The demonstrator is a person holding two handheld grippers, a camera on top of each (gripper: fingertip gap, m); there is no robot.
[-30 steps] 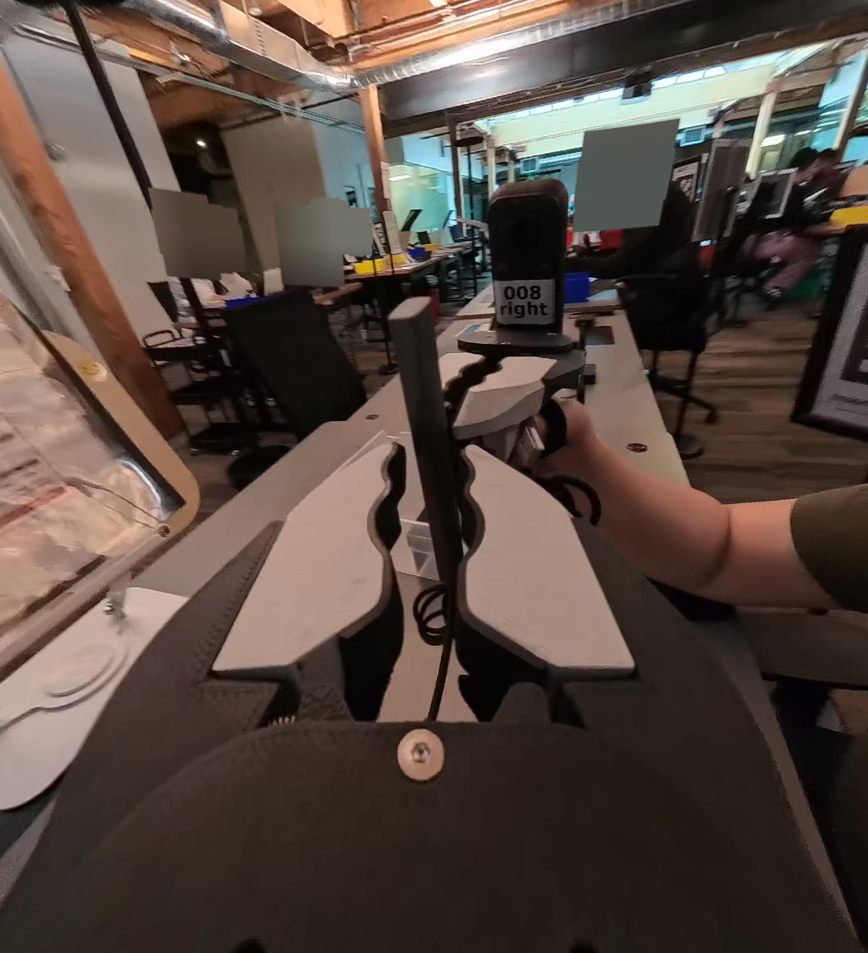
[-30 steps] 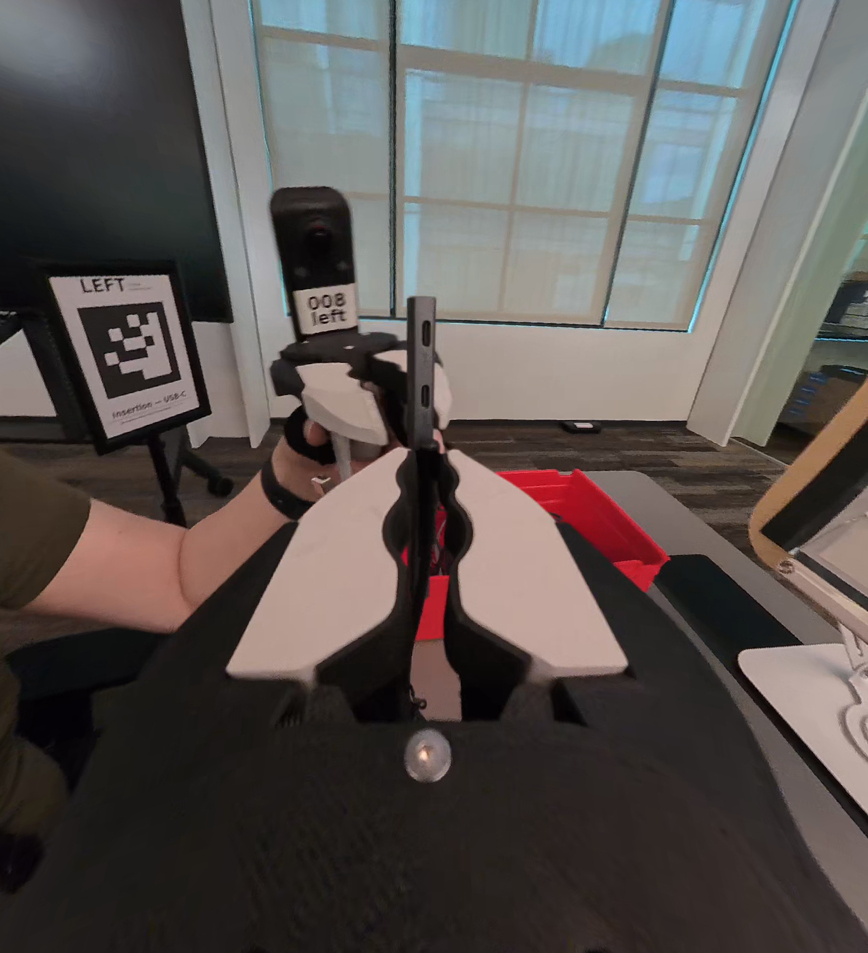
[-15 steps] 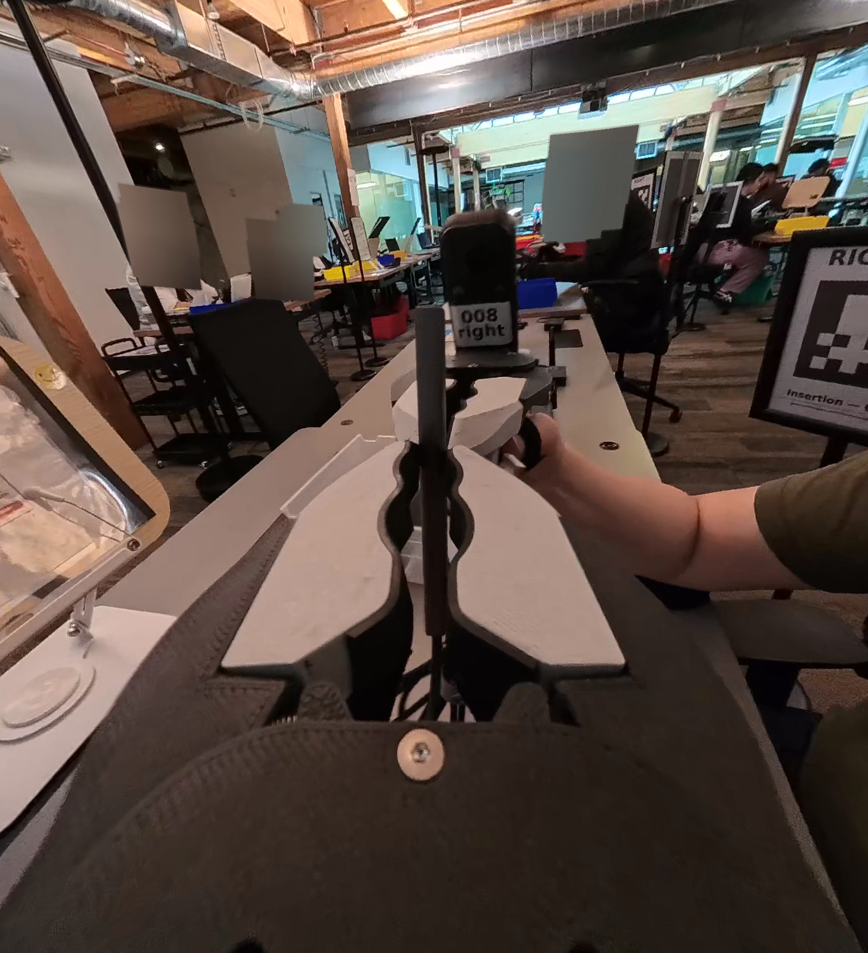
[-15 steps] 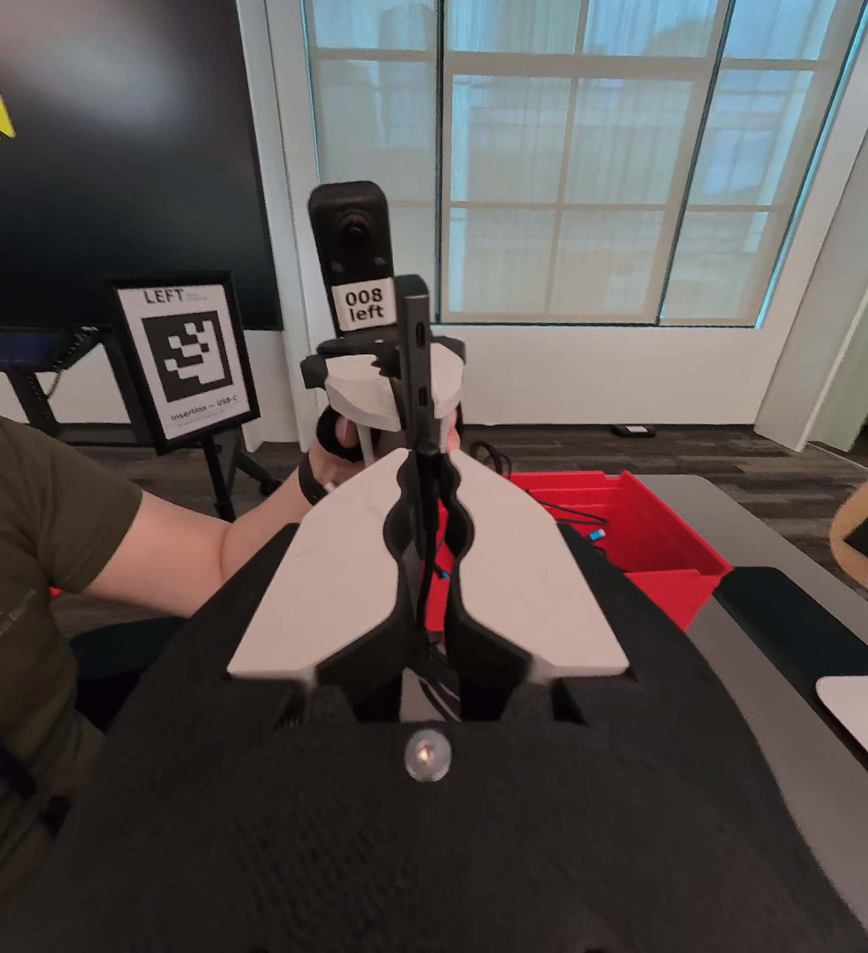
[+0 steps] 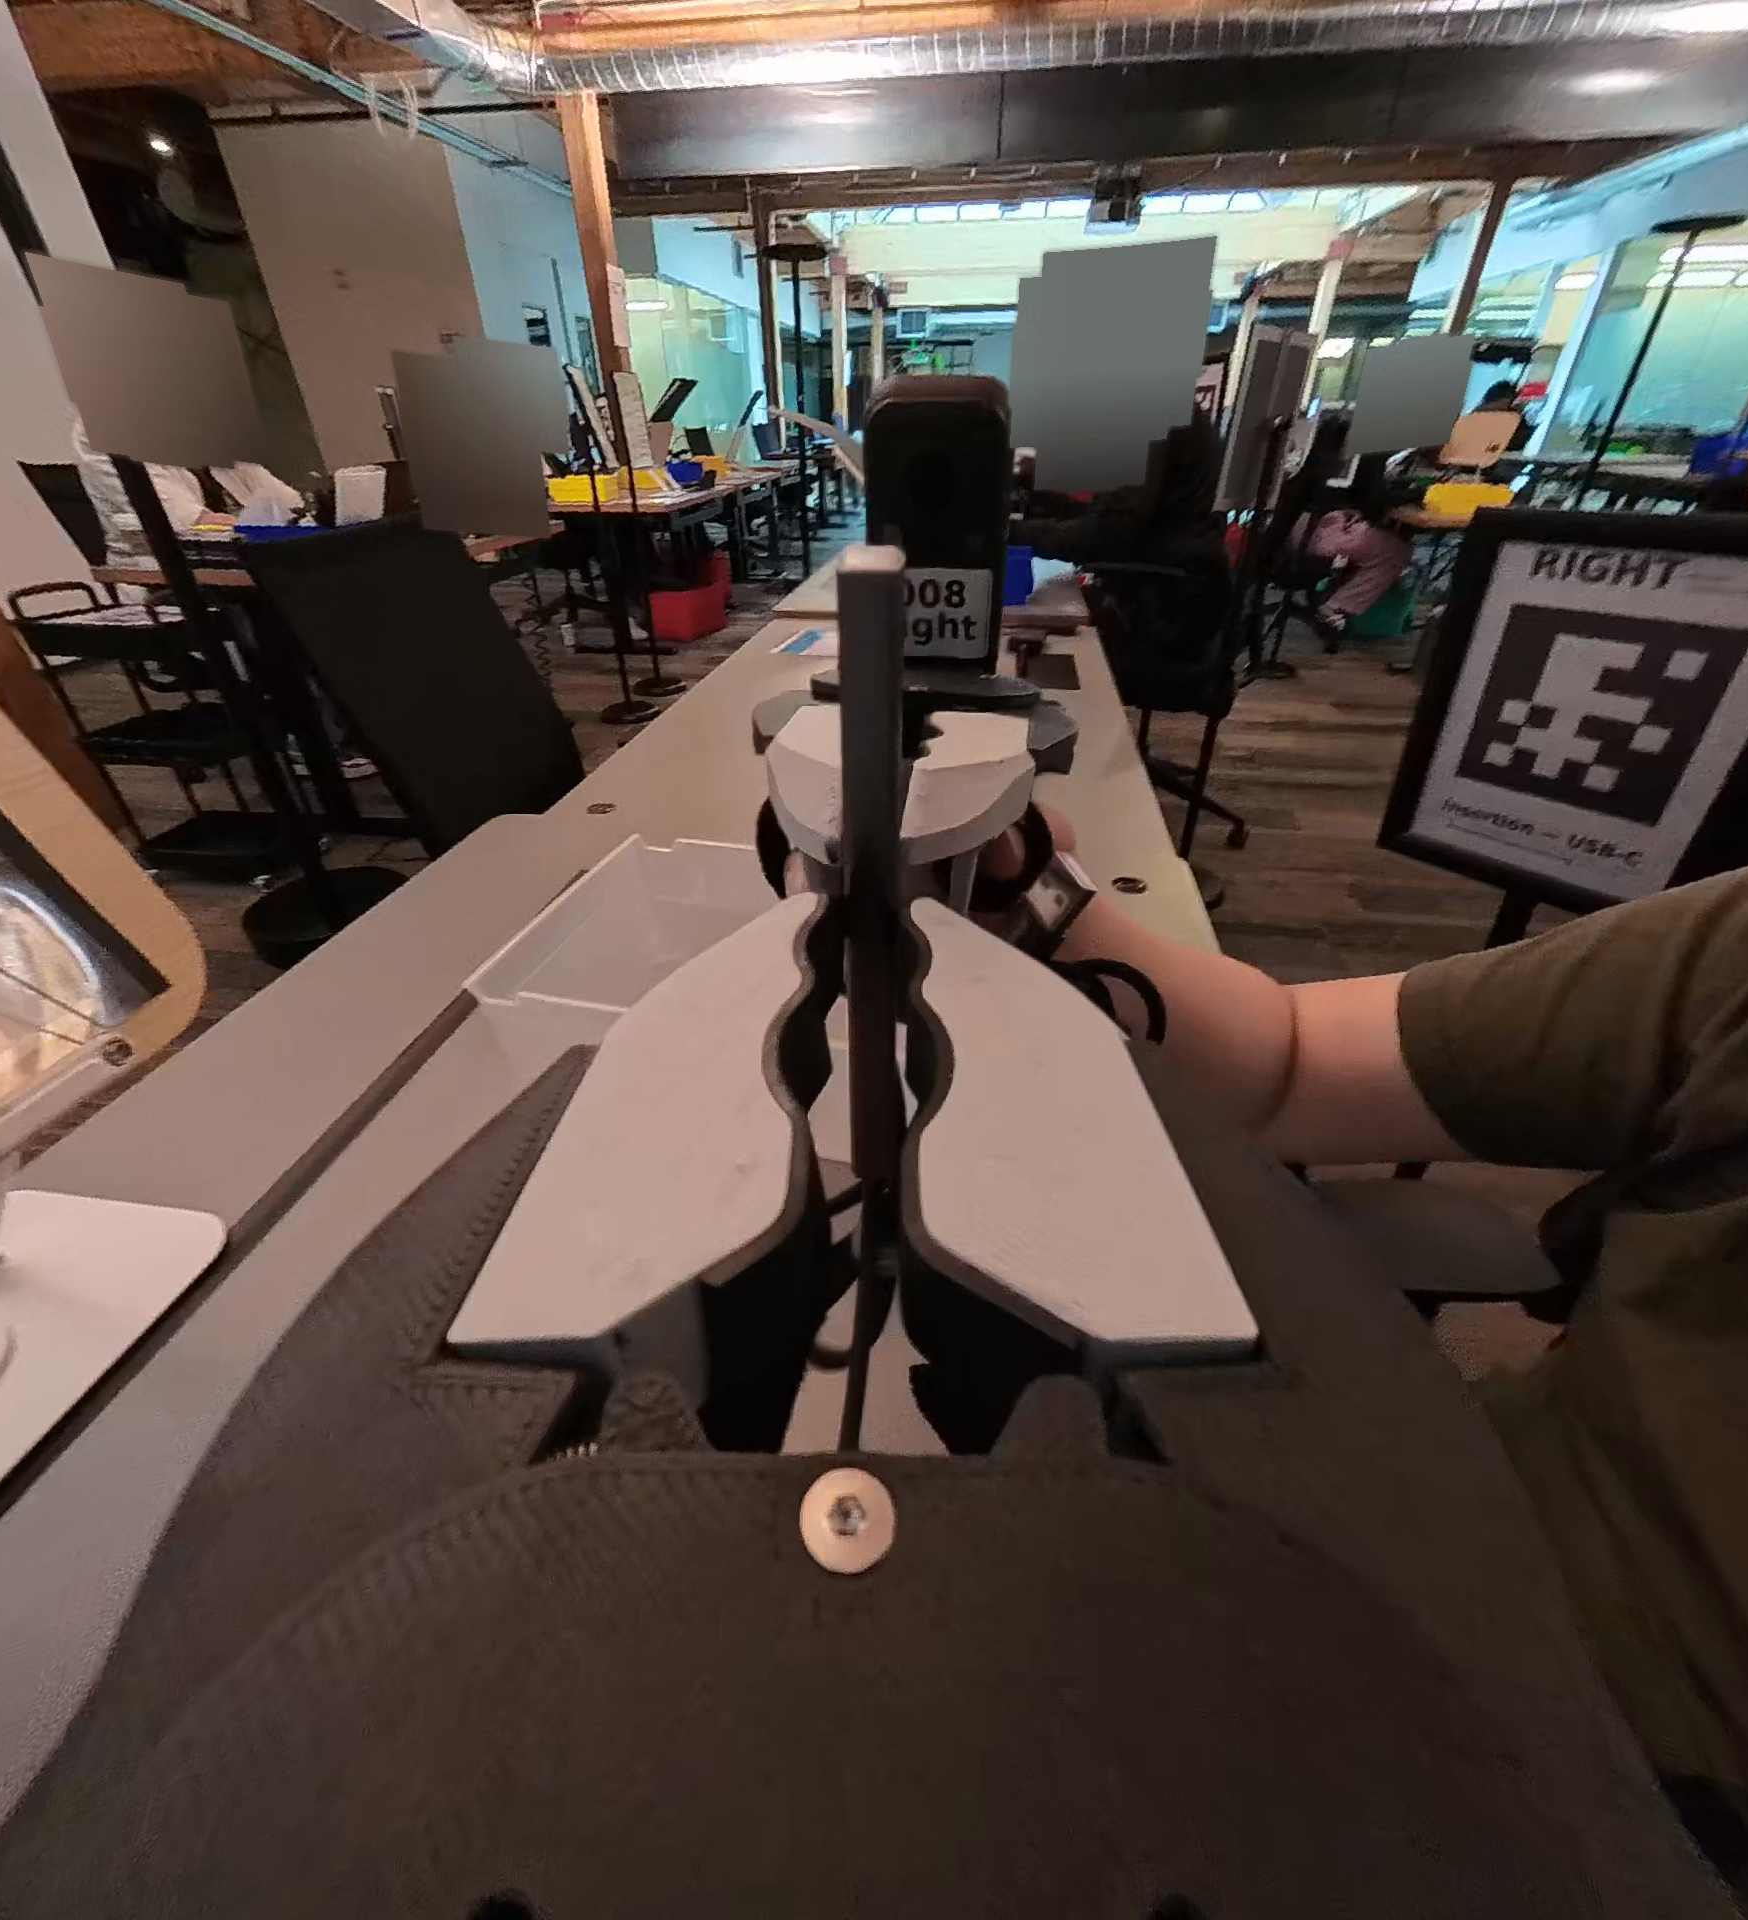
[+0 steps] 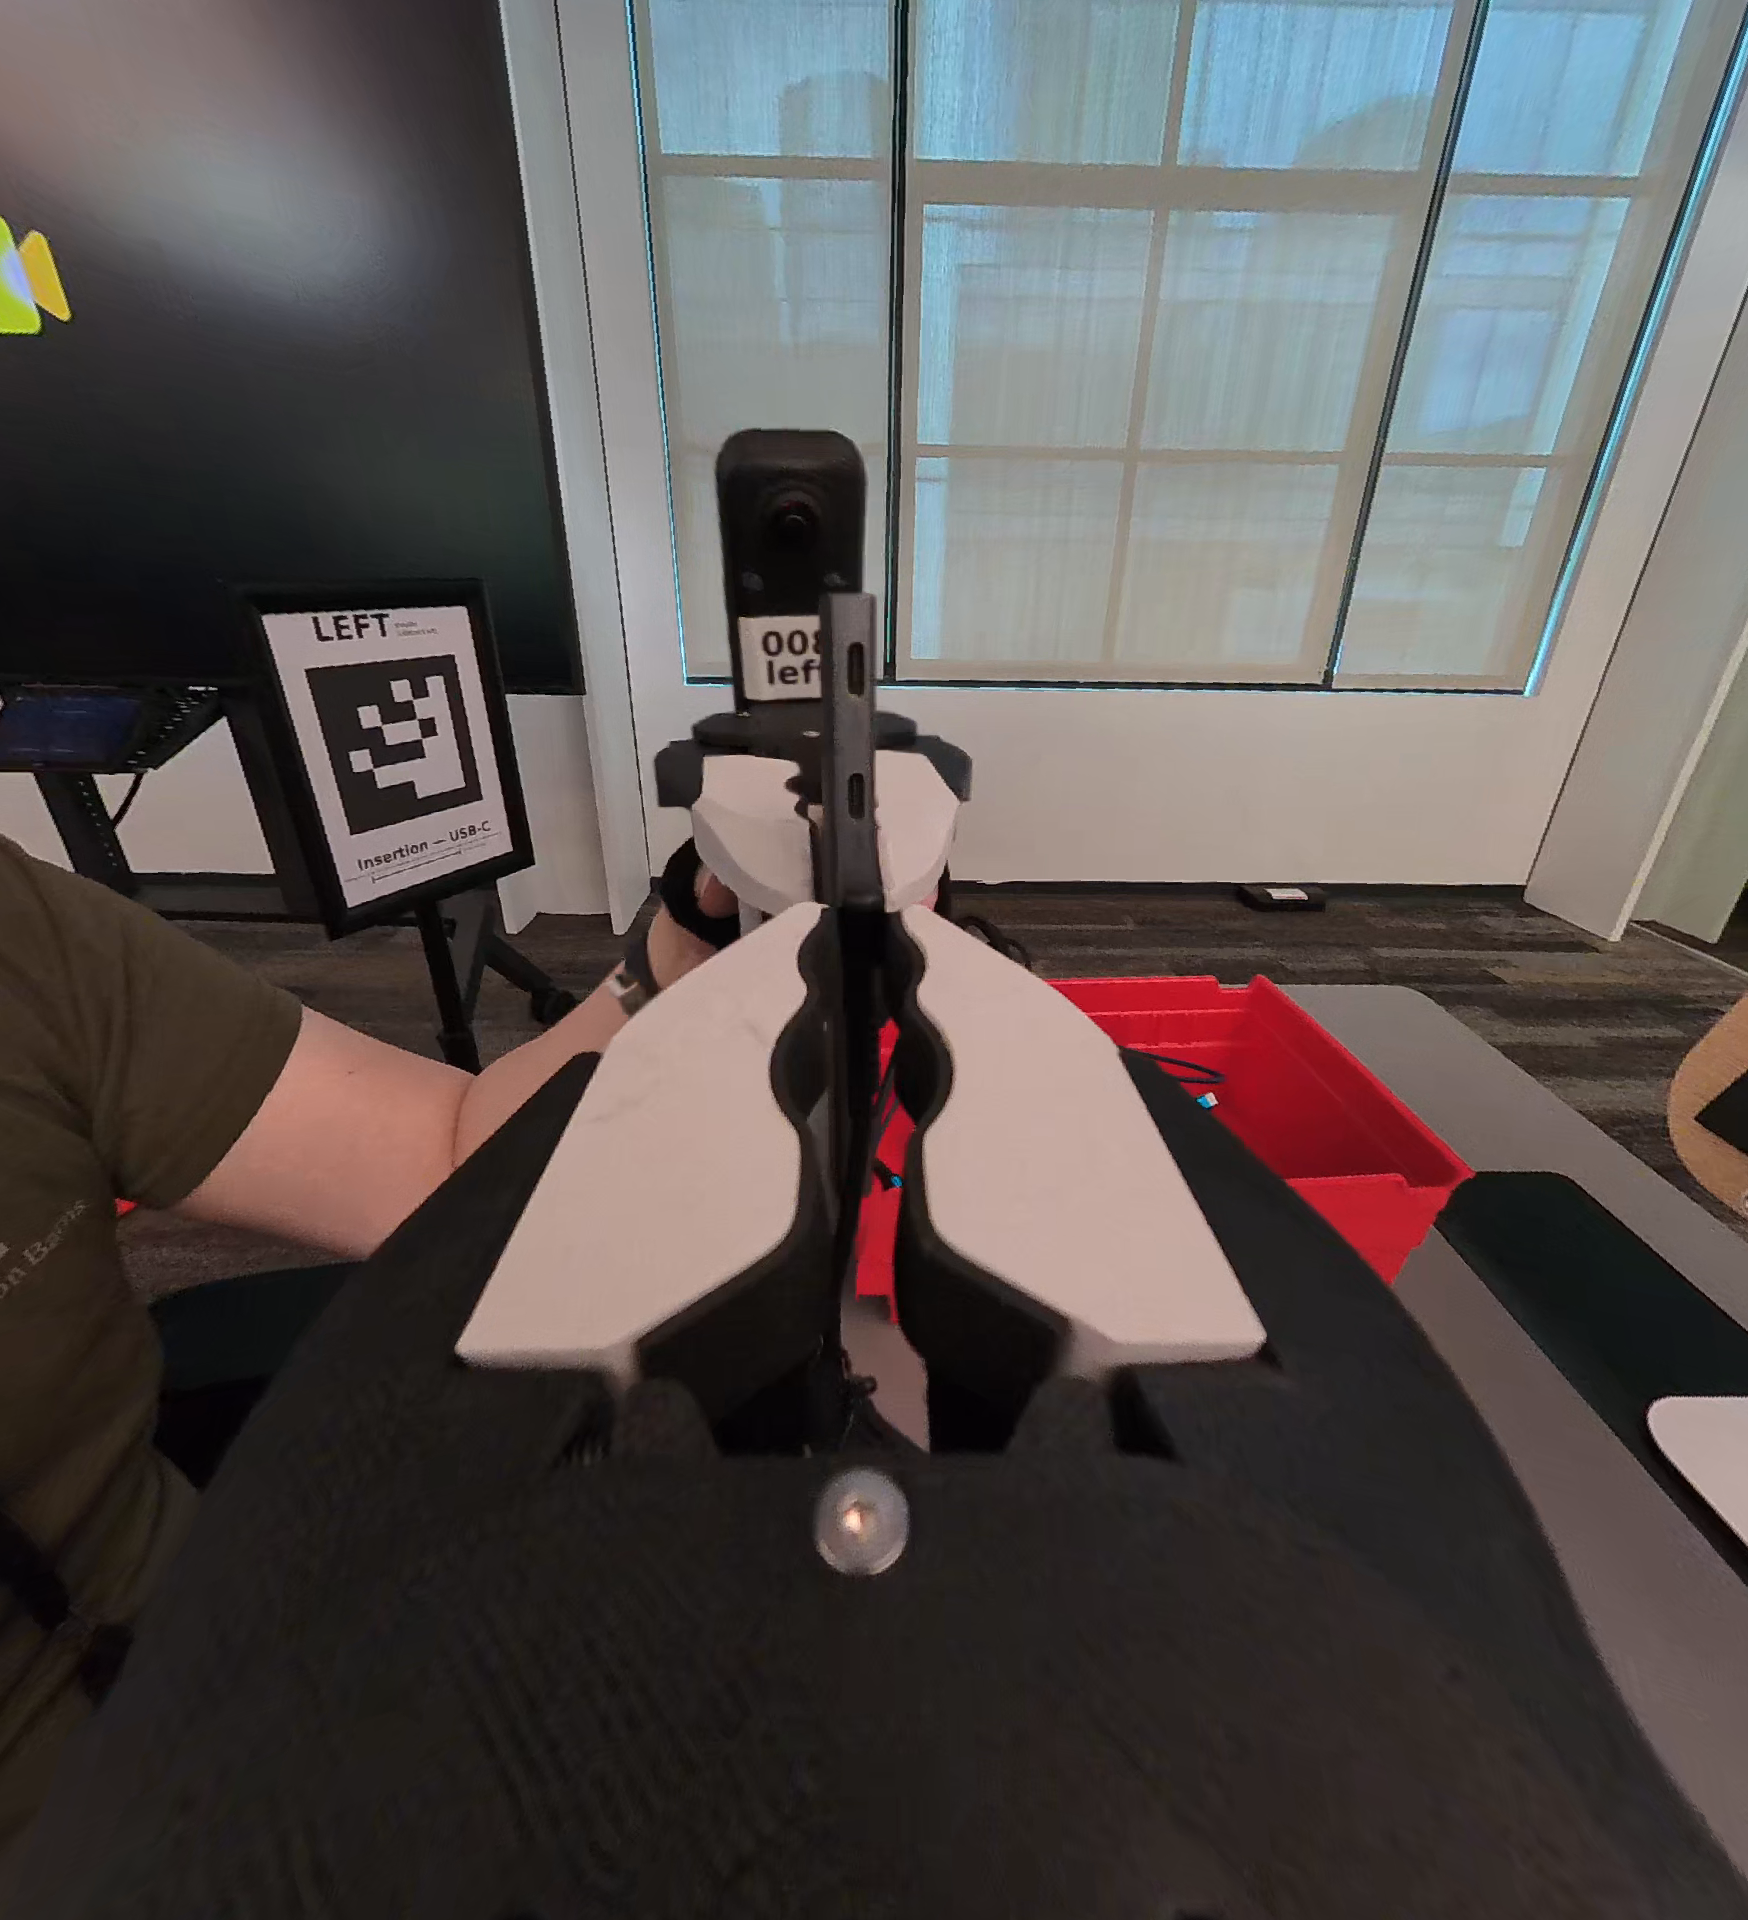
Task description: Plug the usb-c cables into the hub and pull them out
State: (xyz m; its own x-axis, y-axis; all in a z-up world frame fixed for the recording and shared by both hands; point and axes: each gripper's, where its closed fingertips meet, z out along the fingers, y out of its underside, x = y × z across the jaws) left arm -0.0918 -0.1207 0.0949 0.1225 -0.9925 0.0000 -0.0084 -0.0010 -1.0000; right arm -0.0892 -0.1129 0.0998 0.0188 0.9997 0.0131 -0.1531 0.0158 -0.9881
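Observation:
A dark grey hub [image 5: 868,831] stands upright between both grippers, which face each other. My left gripper [image 5: 862,914] is shut on it and sees its plain edge. My right gripper [image 6: 854,914] is shut on the same hub [image 6: 849,748] and sees the edge with two usb-c ports [image 6: 854,660], both empty. The right gripper [image 5: 917,769] shows just behind the hub in the left wrist view, the left gripper [image 6: 818,821] likewise in the right wrist view. A thin black cable [image 5: 865,1309] hangs below the hub. Loose cables [image 6: 1202,1101] lie in a red bin [image 6: 1348,1164].
A clear plastic bin [image 5: 631,914] sits on the grey table [image 5: 309,1060] beyond my left gripper. Marker signs on stands [image 5: 1597,717] [image 6: 397,748] flank the person's arms. A tilted board on a white base [image 5: 39,1288] and a black mat [image 6: 1576,1299] lie at the table's side. My two grippers' fingertips are within a few centimetres of each other.
My left gripper, open around the hub a second ago, has shut on it. The hub has gone from tilted to upright. Both grippers have shifted, bringing the bins and signs more into view.

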